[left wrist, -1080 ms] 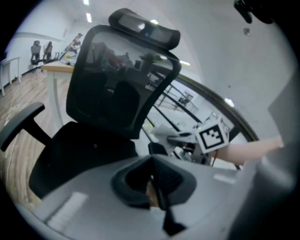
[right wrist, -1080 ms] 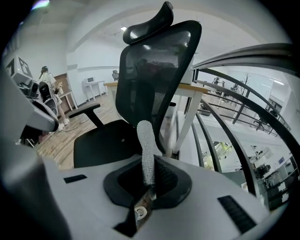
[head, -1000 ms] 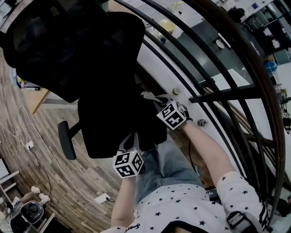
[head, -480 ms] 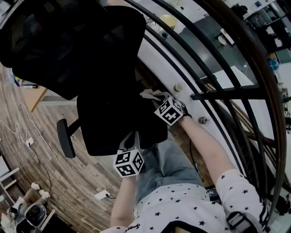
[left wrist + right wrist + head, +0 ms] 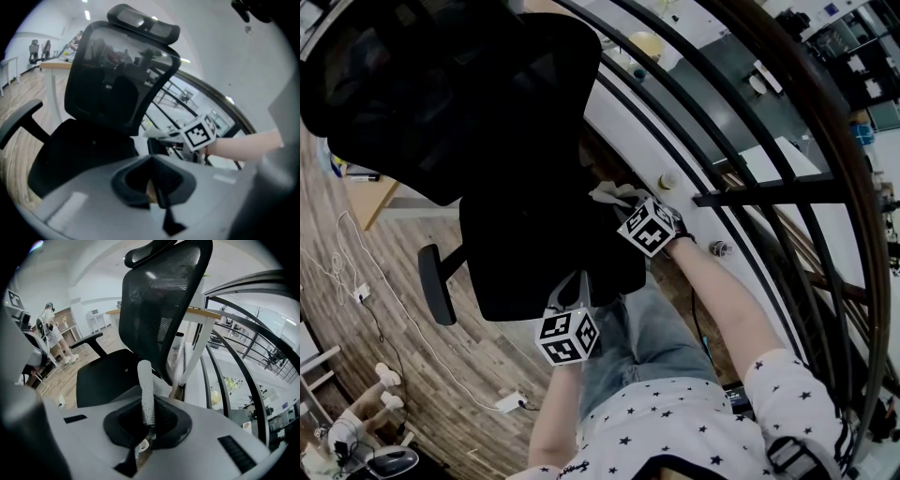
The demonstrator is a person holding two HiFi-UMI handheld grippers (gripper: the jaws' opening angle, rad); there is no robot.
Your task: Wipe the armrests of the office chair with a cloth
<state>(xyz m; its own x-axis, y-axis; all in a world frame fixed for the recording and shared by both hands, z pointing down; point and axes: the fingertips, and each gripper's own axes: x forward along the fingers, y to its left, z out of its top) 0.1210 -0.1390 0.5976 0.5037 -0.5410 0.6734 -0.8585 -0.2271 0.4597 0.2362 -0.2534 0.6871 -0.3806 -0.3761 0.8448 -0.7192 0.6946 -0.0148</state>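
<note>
1. R gripper [image 5: 151,420] is pressed together on a white textured cloth [image 5: 145,385]. Only a narrow end is pinched; the rest stands up loose. Cloth sits at the railing-side edge of the black mesh-back office chair [image 5: 459,94], by the black seat [image 5: 534,253]. A hard drag could pull it out of the pinch.
2. Can't tell if the cloth touches the near armrest, since no view shows that armrest clearly. Risk: the stroke lands on the seat edge or in air, not on the pad.
3. Black curved metal railing [image 5: 750,131] runs just beside the R gripper, w/ a lower level seen through the bars. A wide stroke could knock the bars, and a dropped cloth could slip through and be lost.
4. L gripper [image 5: 157,185] is closed on nothing, near the seat's front edge. Contact w/ the chair is not clear. Chair prob. swivels or rolls, so w/o a brace, wipe pressure may turn it away from the cloth.
5. Far black armrest [image 5: 436,286] is well apart from the cloth, across the seat. Reaching over from this side looks awkward, so it may get a partial wipe or be skipped.
6. Low light and a black pad make it hard to judge coverage, so missed patches are likely.
</note>
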